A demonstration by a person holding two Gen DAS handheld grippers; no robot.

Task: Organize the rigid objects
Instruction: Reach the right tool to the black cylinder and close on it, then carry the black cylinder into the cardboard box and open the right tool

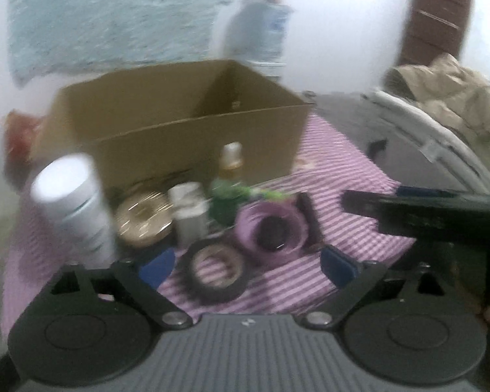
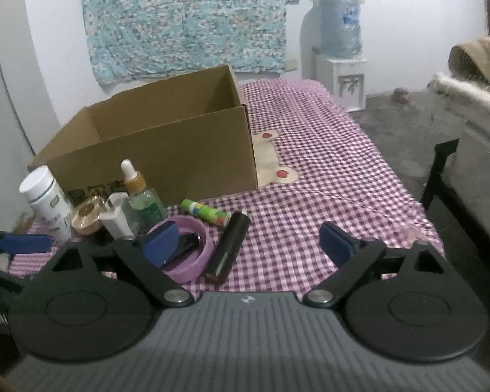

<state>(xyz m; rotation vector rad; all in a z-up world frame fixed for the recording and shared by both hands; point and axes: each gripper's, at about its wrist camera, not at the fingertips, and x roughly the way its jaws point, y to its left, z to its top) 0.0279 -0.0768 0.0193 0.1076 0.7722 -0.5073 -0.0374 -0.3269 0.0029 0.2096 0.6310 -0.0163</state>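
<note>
Bottles (image 2: 45, 199), tape rolls (image 1: 217, 274) and a black cylinder (image 2: 230, 248) crowd the checked table (image 2: 326, 179) before the cardboard box (image 2: 166, 143), apparently still unpacked; left gripper (image 1: 245, 261) and right gripper (image 2: 248, 245) hover, jaws wide and empty.

A brown cardboard box (image 2: 166, 150) sits on a purple-and-white checked cloth (image 2: 326, 176) beside a purple ring (image 2: 192, 261), black tube (image 2: 228, 248) and green bottle (image 2: 147, 202).

Checked cloth (image 2: 326, 150), floral fabric (image 2: 186, 19) on wall, water dispenser (image 2: 341, 62)
</note>
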